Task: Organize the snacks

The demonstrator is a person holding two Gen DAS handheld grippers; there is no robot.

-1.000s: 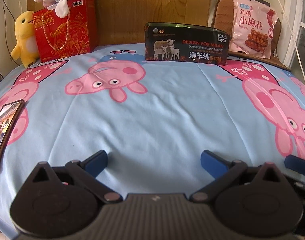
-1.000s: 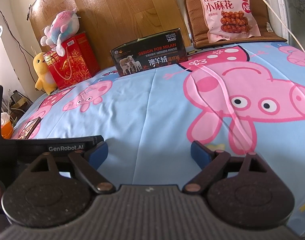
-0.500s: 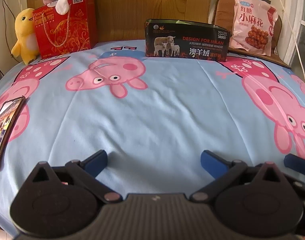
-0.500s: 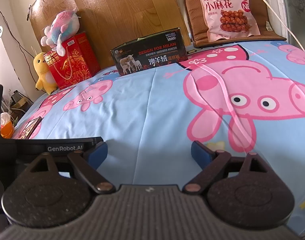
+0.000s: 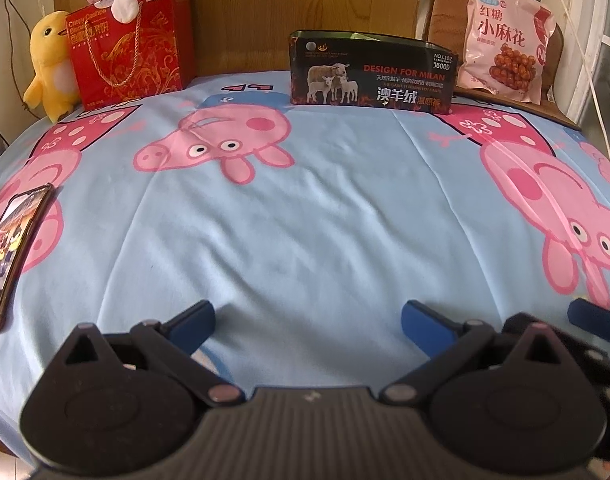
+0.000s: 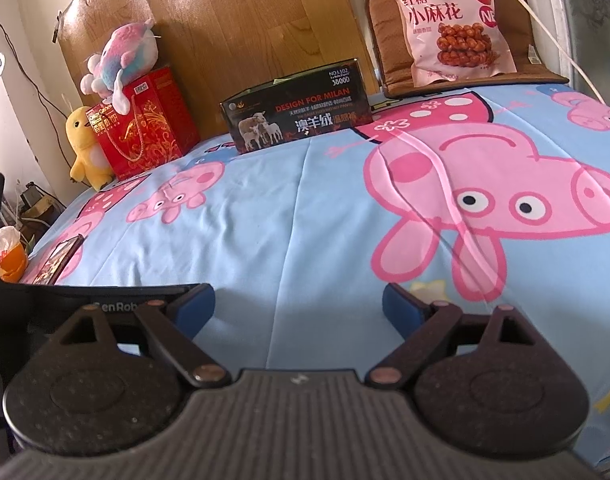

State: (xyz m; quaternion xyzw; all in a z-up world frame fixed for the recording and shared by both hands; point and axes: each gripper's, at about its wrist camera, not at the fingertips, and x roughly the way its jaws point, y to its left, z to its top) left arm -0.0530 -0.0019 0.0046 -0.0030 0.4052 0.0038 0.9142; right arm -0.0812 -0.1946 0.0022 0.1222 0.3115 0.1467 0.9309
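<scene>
Left gripper (image 5: 307, 316) and right gripper (image 6: 299, 304): jaws wide, holding nothing, low over the bedsheet (image 5: 305, 220). Pink snack bag (image 6: 451, 24) leans at 1 o'clock, far end. Risk: soft, puffy bag may slip or topple when pinched.

Bright daylight from the right – fisheye-curved edges

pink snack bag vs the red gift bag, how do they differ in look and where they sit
The pink snack bag is a sealed soft pouch picturing brown twists; the red gift bag is boxy with gold patterns and a rope handle. The pink snack bag leans against a brown cushion at the far right; the red gift bag stands upright at the far left with a plush toy on top. Both sit at the bed's far edge.
</scene>
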